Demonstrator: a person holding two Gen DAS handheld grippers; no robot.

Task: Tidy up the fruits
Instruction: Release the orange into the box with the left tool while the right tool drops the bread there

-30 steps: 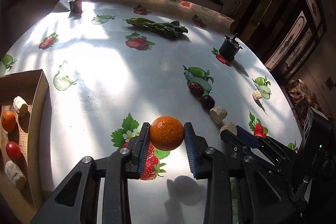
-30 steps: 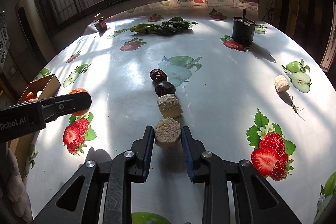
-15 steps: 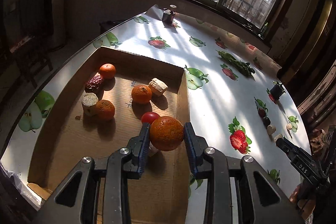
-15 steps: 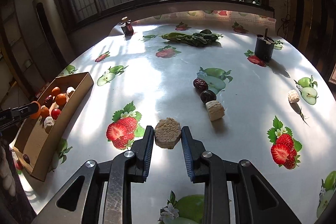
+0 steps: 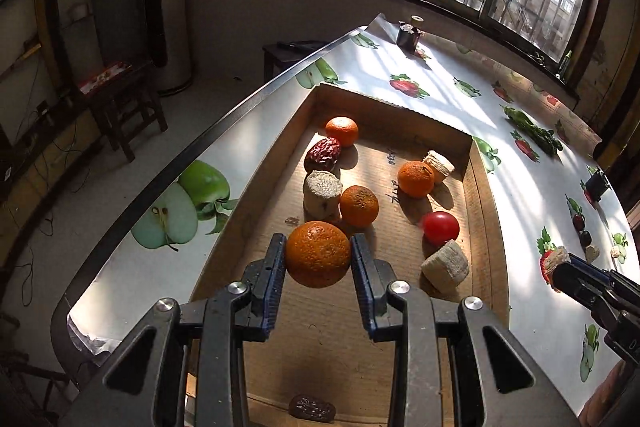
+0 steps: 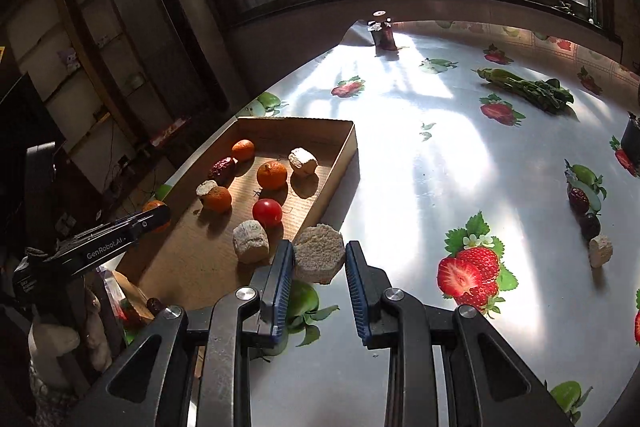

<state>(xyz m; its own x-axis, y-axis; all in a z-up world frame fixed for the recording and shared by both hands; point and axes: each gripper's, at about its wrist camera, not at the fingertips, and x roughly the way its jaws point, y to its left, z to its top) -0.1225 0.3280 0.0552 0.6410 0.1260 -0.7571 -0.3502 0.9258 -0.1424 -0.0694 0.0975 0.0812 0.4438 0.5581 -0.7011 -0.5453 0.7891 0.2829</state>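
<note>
Now the big table (image 6: 420, 163) with the fruit-picture cloth has a brown cardboard box (image 5: 486, 211) near its edge, with small oranges, a red tomato and pale chunks already inside. Over the box floor, the left gripper (image 5: 318, 254) is squeezed tight on an orange (image 5: 318, 253), so it is nearer and likely only needs to go down and let go. Smaller, the right gripper (image 6: 319, 259) pinches a pale round chunk (image 6: 319, 258) just outside the box wall, so the box lies to its left.
</note>
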